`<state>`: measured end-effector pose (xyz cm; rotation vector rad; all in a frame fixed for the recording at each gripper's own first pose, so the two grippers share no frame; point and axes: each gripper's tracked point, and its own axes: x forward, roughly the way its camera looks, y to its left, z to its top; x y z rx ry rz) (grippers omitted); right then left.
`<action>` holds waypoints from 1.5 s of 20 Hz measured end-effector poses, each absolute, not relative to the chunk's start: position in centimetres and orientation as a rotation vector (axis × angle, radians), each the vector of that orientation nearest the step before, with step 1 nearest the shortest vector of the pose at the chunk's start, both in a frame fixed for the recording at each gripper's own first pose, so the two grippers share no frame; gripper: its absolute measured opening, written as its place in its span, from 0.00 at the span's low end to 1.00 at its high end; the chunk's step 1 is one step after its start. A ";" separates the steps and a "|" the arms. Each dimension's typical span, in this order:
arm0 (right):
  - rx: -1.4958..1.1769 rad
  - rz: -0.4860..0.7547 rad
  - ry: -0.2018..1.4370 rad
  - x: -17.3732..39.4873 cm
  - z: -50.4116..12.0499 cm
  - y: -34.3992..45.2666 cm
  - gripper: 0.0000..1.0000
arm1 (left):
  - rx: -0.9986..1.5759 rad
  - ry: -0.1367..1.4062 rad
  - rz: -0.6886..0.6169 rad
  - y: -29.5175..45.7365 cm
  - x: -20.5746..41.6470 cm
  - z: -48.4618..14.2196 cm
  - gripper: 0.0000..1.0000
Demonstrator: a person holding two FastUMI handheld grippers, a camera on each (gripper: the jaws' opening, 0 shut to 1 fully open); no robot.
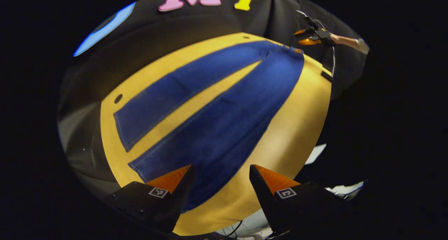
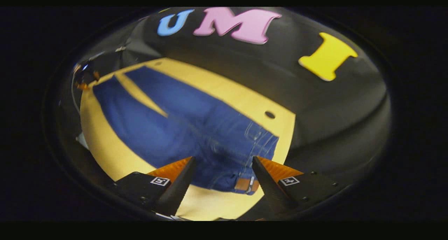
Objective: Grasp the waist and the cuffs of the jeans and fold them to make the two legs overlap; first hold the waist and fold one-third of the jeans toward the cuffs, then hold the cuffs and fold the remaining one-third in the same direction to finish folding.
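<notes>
Blue jeans (image 1: 224, 107) lie flat on a yellow table (image 1: 297, 128), legs spread in a V. In the left gripper view the cuffs are near me and the waist (image 1: 294, 53) is at the far end. My left gripper (image 1: 221, 173) hovers open above the nearer leg's cuff, touching nothing. In the right gripper view the jeans (image 2: 182, 128) stretch away from the waist (image 2: 245, 182), which lies just below my open right gripper (image 2: 224, 164). That right gripper (image 1: 309, 35), held by a hand, also appears beyond the waist in the left gripper view. The left gripper (image 2: 84, 75) shows small past the cuffs.
The table (image 2: 105, 152) has a dark hole (image 1: 118, 98) near the far cuff and another hole (image 2: 269, 114) beside the waist. Black cloth walls surround the table. White objects (image 1: 316, 152) lie beyond the table's edge on the right of the left gripper view.
</notes>
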<state>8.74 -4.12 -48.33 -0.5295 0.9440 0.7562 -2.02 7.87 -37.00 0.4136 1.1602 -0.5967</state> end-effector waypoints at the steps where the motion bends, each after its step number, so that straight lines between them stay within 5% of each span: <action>1: -0.559 0.811 1.011 7.5 -50.3 -4.9 0.96 | 0.447 1.196 -0.627 8.3 -2.5 -37.8 0.96; 11: -0.821 1.140 1.308 2.0 -57.5 -6.2 0.95 | 0.578 1.440 -0.687 13.6 -4.5 -41.7 0.95; 16: -0.735 1.040 1.455 2.8 -58.0 -5.6 0.92 | 0.598 1.488 -0.605 14.0 -3.6 -42.8 0.92; 17: -0.703 0.985 1.504 2.8 -57.8 -5.7 0.82 | 0.600 1.502 -0.586 14.5 -3.5 -42.8 0.91; 21: -0.525 0.768 1.467 6.1 -57.9 -4.8 0.01 | 0.487 1.511 -0.461 13.8 -2.3 -42.5 0.06; 30: -0.300 0.612 1.235 8.2 -53.9 -3.4 0.00 | 0.242 1.314 -0.244 12.4 2.7 -38.7 0.06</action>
